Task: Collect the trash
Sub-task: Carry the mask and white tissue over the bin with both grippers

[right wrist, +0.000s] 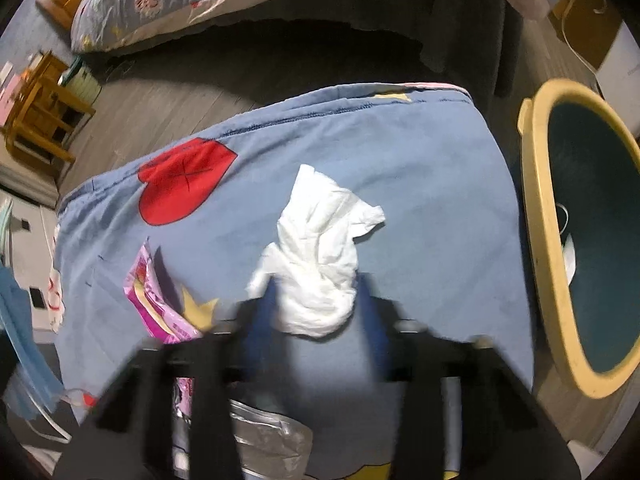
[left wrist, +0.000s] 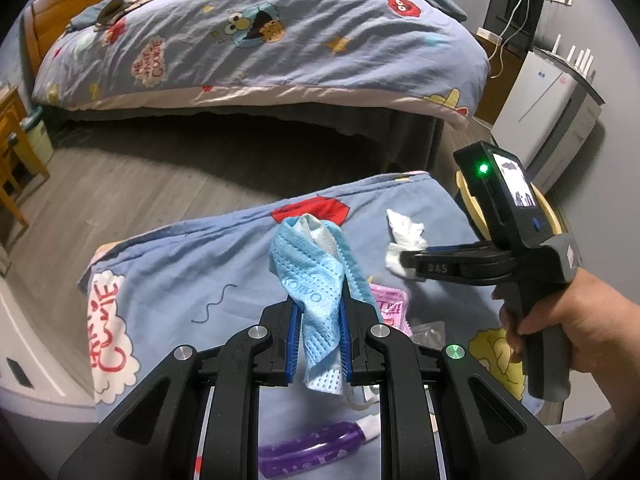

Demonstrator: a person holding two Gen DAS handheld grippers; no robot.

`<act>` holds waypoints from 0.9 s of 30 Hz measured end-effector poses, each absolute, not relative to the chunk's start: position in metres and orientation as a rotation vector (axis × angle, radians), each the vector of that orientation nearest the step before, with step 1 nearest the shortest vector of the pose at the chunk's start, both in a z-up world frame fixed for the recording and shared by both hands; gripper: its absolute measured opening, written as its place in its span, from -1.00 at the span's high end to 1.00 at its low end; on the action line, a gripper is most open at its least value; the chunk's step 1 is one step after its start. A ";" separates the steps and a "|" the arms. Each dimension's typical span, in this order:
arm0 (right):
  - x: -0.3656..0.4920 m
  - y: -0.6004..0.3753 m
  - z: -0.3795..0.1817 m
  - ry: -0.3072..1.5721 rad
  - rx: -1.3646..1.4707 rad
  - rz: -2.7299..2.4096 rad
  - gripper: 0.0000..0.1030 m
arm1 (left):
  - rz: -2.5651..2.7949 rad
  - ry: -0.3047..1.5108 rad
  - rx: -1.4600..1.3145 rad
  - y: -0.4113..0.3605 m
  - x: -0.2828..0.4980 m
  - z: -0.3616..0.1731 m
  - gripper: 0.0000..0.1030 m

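Observation:
My left gripper [left wrist: 320,320] is shut on a blue face mask [left wrist: 316,276] and holds it above the blue cartoon-print cloth [left wrist: 192,264]. My right gripper [right wrist: 316,304] straddles a crumpled white tissue [right wrist: 320,256] lying on the cloth [right wrist: 420,184]; its fingers are blurred, apart on either side of the tissue. In the left wrist view the right gripper [left wrist: 408,262] sits at the tissue [left wrist: 404,236]. A yellow-rimmed bin [right wrist: 544,216] with a dark inside stands right of the cloth.
A pink wrapper [right wrist: 156,300], a silver foil wrapper [right wrist: 268,440] and a purple tube [left wrist: 312,448] lie on the cloth. A bed [left wrist: 256,40] stands across the grey floor [left wrist: 120,184]. A wooden chair [right wrist: 40,108] is at left, a white cabinet [left wrist: 548,112] at right.

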State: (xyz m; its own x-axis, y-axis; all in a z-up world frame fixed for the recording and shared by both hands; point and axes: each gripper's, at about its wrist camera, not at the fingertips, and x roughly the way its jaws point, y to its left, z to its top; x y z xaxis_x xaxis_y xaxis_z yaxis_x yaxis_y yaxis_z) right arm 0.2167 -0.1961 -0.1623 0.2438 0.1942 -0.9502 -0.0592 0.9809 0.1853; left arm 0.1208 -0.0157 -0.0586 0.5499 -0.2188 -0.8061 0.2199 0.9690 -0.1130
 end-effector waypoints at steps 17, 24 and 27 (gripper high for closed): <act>0.187 -0.229 -0.071 1.104 0.068 0.200 0.65 | -0.290 0.903 0.035 -0.056 0.115 -0.038 0.66; 0.177 -0.271 -0.066 1.067 0.028 0.141 0.65 | -0.321 0.911 0.072 -0.095 0.121 -0.043 0.66; 0.174 -0.291 -0.066 1.060 0.020 0.109 0.65 | -0.345 0.912 0.091 -0.116 0.122 -0.046 0.66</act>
State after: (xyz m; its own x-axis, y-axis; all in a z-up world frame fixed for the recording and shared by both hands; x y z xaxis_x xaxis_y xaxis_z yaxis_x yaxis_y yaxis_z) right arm 0.1741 -0.2910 -0.0659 0.4837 0.0993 -0.8696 -0.0803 0.9944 0.0689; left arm 0.1221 -0.1165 -0.0462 0.5612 -0.2539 -0.7877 0.3302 0.9414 -0.0682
